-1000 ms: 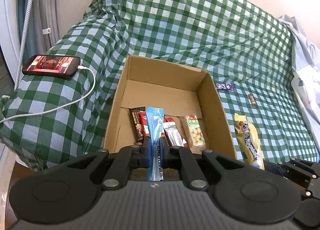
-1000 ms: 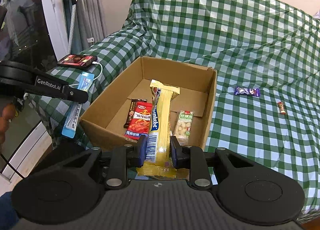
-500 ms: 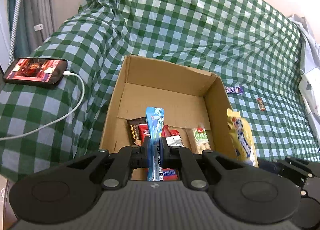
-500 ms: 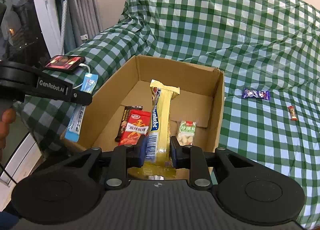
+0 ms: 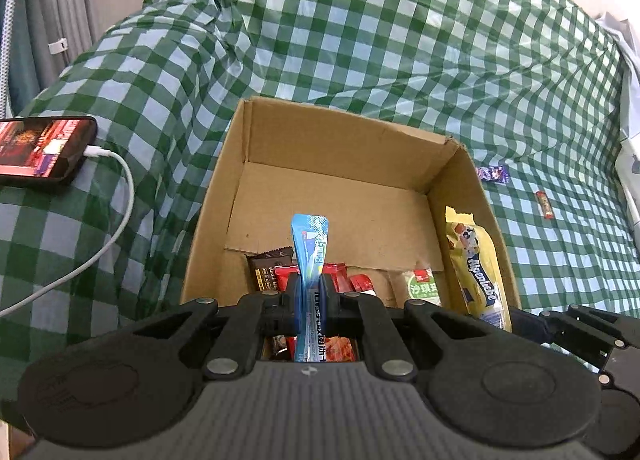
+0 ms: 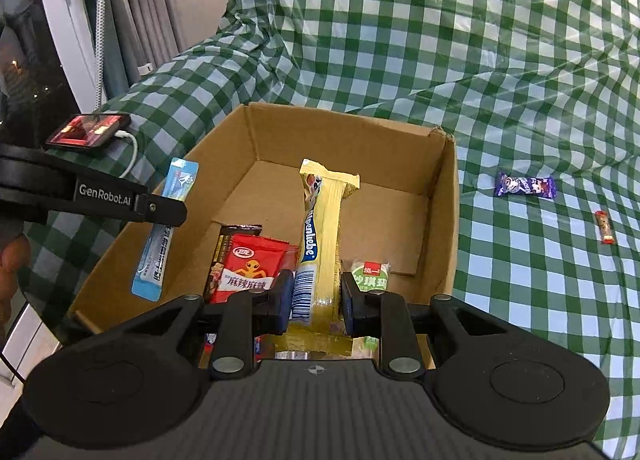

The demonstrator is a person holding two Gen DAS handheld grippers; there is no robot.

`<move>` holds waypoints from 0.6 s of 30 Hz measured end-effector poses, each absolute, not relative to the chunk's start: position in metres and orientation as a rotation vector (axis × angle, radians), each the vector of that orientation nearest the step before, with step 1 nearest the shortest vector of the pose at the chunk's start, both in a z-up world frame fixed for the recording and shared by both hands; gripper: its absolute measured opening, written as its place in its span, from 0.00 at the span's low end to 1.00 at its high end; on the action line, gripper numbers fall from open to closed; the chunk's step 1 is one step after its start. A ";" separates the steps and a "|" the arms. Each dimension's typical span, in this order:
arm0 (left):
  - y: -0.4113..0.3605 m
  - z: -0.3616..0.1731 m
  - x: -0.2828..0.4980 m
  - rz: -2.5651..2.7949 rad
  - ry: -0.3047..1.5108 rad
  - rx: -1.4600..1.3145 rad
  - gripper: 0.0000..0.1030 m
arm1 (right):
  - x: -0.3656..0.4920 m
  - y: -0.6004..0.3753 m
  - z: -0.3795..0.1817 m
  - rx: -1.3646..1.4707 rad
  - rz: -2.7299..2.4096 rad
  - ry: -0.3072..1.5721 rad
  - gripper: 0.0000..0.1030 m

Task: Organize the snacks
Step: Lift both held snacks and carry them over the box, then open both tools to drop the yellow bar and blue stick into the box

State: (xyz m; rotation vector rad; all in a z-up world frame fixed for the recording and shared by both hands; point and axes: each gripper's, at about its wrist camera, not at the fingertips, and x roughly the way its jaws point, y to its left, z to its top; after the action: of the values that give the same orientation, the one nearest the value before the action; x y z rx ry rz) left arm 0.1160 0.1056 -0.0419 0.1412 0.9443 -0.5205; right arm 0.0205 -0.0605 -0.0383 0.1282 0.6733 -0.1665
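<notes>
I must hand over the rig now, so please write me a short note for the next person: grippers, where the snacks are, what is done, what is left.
Left gripper: shut on the blue sachet, above the cardboard box.
Right gripper: shut on the yellow candy pack, also above the box.
Done: in the box lie a brown bar, a red snack bag and a green-label packet.
Left: release both held snacks into the box, then collect the purple candy and the small red candy from the checked cloth.
</notes>
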 end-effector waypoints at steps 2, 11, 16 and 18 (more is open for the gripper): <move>0.103 -0.047 0.120 -0.514 0.947 0.149 0.09 | 0.027 -0.063 -0.042 0.133 -0.166 0.679 0.25; 0.092 -0.056 0.133 -0.485 0.907 0.210 0.97 | 0.045 -0.074 -0.046 0.148 -0.180 0.663 0.56; 0.110 -0.046 0.105 -0.472 0.846 0.274 1.00 | 0.033 -0.074 -0.043 0.157 -0.206 0.661 0.85; 0.117 -0.047 0.094 -0.476 0.873 0.285 1.00 | 0.023 -0.072 -0.046 0.170 -0.205 0.684 0.86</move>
State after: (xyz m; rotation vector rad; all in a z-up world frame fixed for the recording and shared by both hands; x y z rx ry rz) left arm 0.0937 0.1168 -0.0475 0.2851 0.8726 -0.4761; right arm 0.0233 -0.0723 -0.0459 0.1702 0.6835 -0.2047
